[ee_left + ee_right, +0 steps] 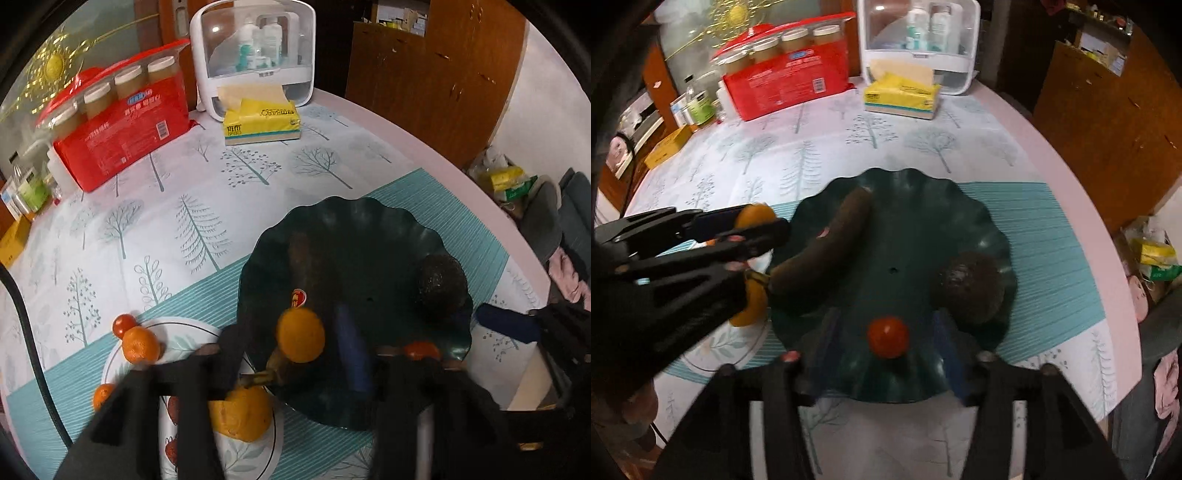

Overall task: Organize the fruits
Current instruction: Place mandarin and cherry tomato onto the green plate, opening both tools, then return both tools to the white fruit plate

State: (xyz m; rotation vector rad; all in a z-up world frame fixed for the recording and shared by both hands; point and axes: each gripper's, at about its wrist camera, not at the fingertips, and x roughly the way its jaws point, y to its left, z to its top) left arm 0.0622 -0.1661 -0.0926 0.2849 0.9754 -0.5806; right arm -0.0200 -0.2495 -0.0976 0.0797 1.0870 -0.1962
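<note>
A tangerine [301, 334] hangs between the fingers of my left gripper [288, 332], over the near left rim of a dark green scalloped plate [369, 229]. A gap shows on each side of the fruit, so the jaws are open. From the right wrist, the left gripper [757, 223] reaches in from the left with the tangerine [755, 218]. My right gripper [886, 321] stands open around a cherry tomato [888, 336] lying on the plate [923, 192], its pads apart from it. A brown banana [827, 251] and an avocado [971, 288] also lie on the plate.
A white leaf-patterned plate [177, 332] at the left holds more tangerines [140, 345] and a cherry tomato [123, 325]. At the back stand a red pack of jars [122, 122], a yellow tissue box [262, 122] and a white case [255, 55]. The table edge [461, 177] curves along the right.
</note>
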